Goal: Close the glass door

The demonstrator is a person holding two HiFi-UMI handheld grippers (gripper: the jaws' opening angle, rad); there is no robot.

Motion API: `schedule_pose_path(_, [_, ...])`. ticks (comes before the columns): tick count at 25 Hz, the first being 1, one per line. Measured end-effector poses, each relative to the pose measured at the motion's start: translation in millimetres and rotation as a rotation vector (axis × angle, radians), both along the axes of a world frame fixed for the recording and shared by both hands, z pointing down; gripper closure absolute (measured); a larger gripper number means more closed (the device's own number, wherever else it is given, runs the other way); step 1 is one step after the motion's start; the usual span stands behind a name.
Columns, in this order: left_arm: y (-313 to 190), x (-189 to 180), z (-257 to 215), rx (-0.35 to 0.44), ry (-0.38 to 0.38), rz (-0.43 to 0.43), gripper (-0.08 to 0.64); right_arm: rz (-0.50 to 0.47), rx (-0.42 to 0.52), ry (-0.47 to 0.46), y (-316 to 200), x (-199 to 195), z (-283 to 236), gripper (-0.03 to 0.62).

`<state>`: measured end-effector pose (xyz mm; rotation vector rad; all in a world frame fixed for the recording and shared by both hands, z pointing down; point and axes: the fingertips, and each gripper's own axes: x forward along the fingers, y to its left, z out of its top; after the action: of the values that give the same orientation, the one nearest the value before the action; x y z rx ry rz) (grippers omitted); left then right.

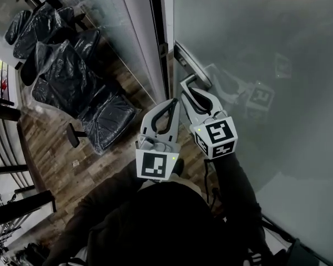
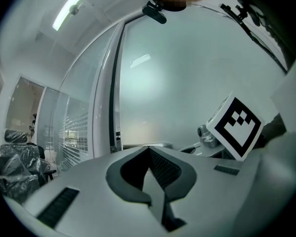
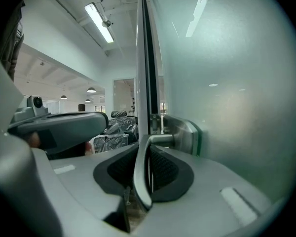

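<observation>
My right claw (image 3: 147,143) is clamped narrow on the handle (image 3: 139,179), and the metal lever runs between its pads. The handle is mounted on the frosted glass door (image 1: 255,49), close to the door's edge. That edge lies along a dark seam beside the frame (image 1: 136,26); I cannot tell whether the door is fully home. My left claw (image 2: 149,151) has its tips together with nothing between them. It hangs just beside the right claw, on the frame side, clear of the handle. To the left, chairs (image 1: 72,76) wrapped in black plastic stand on a wooden floor (image 1: 55,159).
</observation>
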<state>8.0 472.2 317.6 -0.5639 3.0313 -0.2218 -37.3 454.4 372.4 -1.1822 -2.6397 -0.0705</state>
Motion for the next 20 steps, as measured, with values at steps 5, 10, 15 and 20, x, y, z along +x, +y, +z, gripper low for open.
schedule_pose_path(5, [20,18,3,0.006,0.001,-0.007,0.563,-0.007,-0.003,-0.001,17,19,6,0.527])
schedule_pose_path(10, [22,19,-3,-0.005,-0.013,-0.007,0.563,-0.012,-0.013,0.004,15,21,6,0.528])
schedule_pose_path(15, [26,21,-14,-0.029,-0.036,0.001,0.563,-0.013,-0.012,0.0,17,23,4,0.528])
schedule_pose_path(20, [30,24,-21,-0.021,-0.035,0.0,0.563,-0.013,0.0,-0.003,18,25,-1,0.529])
